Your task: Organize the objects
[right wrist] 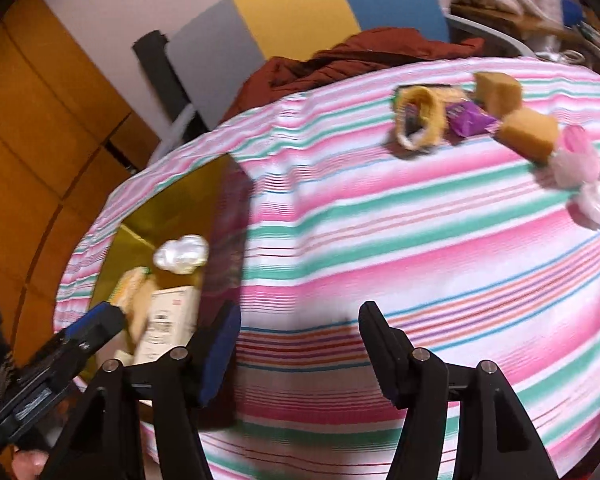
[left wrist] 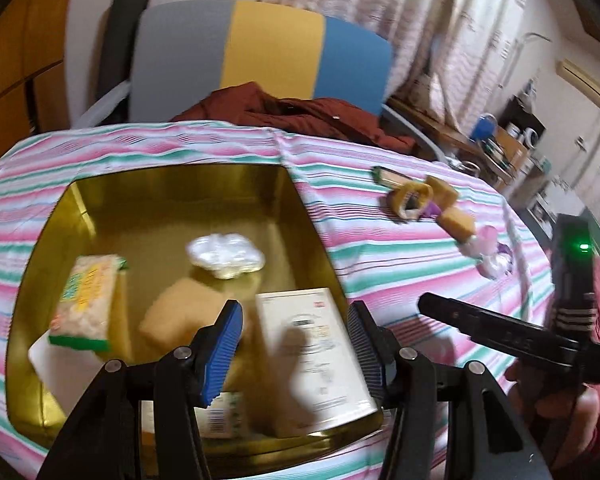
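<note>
A gold tin sits on the striped cloth. It holds a green and yellow snack packet, a tan block, a white wrapped lump and a white box. My left gripper hovers open over the tin's near end, with nothing between its blue pads. To the right on the cloth lie a yellow ring, a purple packet, two tan blocks and pink-white wrapped pieces. My right gripper is open over bare cloth, right of the tin.
A chair with a grey, yellow and blue back stands behind the table, a dark red garment on its seat. Wooden cabinets are at the left. A cluttered desk is at the far right. A hand holds the right gripper's handle.
</note>
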